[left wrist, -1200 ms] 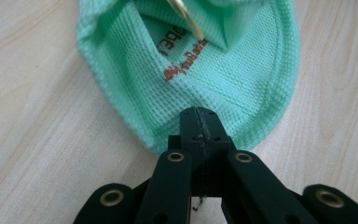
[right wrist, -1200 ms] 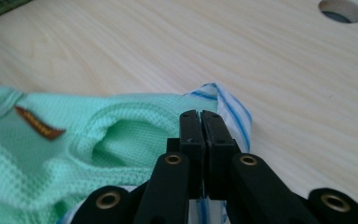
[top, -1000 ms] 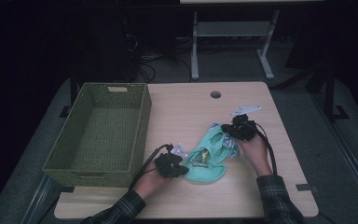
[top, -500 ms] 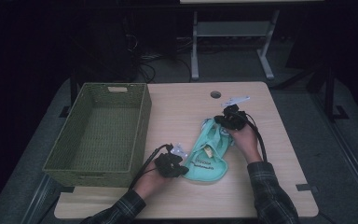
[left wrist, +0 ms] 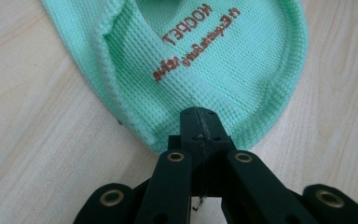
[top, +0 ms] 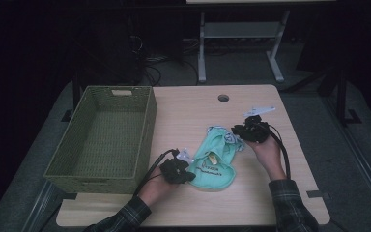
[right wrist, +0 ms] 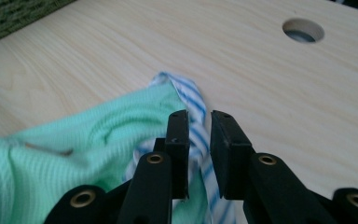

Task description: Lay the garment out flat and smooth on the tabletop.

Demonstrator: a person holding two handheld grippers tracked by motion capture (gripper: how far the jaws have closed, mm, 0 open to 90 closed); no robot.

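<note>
Left gripper (left wrist: 199, 122) is clenched on the near hem of the mint-green waffle-knit cloth (top: 216, 159), which lies centre frame on the table (top: 193, 113), long axis running toward upper right. Right gripper (right wrist: 199, 122) straddles its striped blue-white trim (right wrist: 193, 105), jaws parted. Bare wood surrounds; the woven green basket (top: 147, 125) stands left.

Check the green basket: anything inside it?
Nothing visible inside the green basket: the high view shows bare woven floor. The near wall hides a strip of floor behind it. The mint cloth lies on the table, outside.
</note>
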